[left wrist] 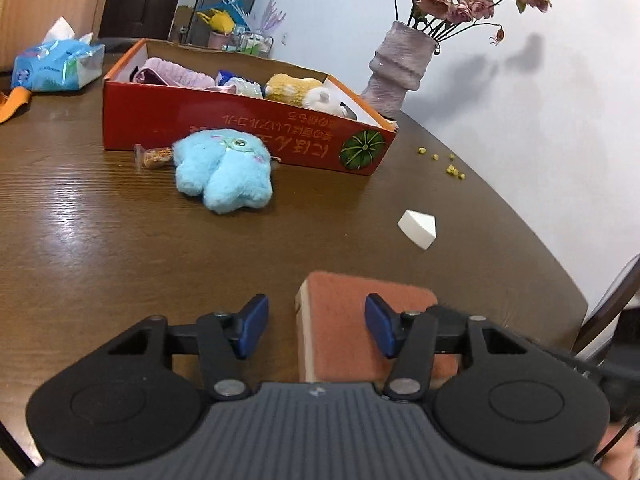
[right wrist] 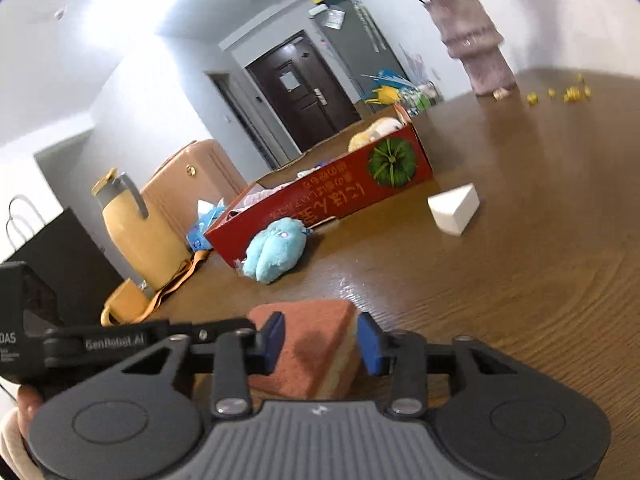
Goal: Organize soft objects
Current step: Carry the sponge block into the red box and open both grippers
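An orange scrub sponge lies on the brown table close in front of me. My left gripper is open above it, its left pad off the sponge's left edge and its right pad over the sponge. In the right wrist view my right gripper has a blue pad against each side of the sponge. A blue plush toy lies in front of the red cardboard box, which holds several soft things. A white wedge sponge lies to the right; it also shows in the right wrist view.
A ribbed vase of dried roses stands behind the box by the wall. A tissue pack lies far left. A yellow jug and a black bag stand at the left. Yellow crumbs lie near the table edge.
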Demonstrator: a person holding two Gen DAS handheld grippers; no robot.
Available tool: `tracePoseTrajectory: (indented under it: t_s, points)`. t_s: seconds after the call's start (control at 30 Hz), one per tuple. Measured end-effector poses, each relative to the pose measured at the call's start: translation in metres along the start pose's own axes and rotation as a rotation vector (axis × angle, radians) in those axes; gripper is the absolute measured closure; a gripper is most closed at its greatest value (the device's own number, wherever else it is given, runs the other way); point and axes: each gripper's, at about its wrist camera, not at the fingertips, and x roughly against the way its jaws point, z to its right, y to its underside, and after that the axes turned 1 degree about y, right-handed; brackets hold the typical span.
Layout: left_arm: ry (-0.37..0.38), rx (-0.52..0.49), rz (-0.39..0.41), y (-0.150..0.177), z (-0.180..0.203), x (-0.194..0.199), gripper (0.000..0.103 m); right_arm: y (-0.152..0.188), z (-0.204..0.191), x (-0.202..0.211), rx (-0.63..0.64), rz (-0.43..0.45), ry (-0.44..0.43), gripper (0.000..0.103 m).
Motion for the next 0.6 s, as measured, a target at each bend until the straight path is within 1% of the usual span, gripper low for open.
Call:
tracePoseTrajectory:
  t_s: [0.03,0.1,0.17,0.23,0.3,0.37,0.43,0.5,0.6]
  points:
    - [0.008,0.005,-0.004,-0.001,0.000,-0.002,0.054,0.002,0.000,-0.003,-0.007,-0.006,0.011,0.067]
    - [0.034,0.008,-0.009,0.000,-0.001,-0.005,0.067,0.005,0.002,-0.007,-0.015,-0.001,0.004,0.067]
    - [0.044,0.015,-0.007,0.000,-0.003,-0.002,0.068,0.003,0.002,-0.011,-0.021,-0.004,0.004,0.068]
    - [0.059,0.029,-0.022,0.000,-0.007,0.002,0.070,0.000,-0.002,-0.015,-0.009,-0.018,0.011,0.069]
    - [0.062,0.039,-0.040,-0.001,-0.009,0.007,0.071,-0.001,-0.007,-0.014,0.017,-0.011,0.020,0.071]
    - [0.051,0.027,-0.027,0.003,-0.006,0.013,0.070,0.003,-0.009,-0.011,0.011,-0.007,0.014,0.071]
    - [0.042,0.044,-0.018,0.009,-0.009,0.015,0.070,0.007,-0.008,-0.011,-0.001,-0.013,-0.007,0.071]
    - [0.062,0.078,-0.015,0.013,-0.014,0.016,0.069,0.007,-0.013,-0.010,0.029,-0.018,0.000,0.071]
    - [0.092,0.087,-0.014,0.012,-0.013,0.018,0.071,0.004,-0.020,-0.008,0.066,-0.017,0.025,0.072]
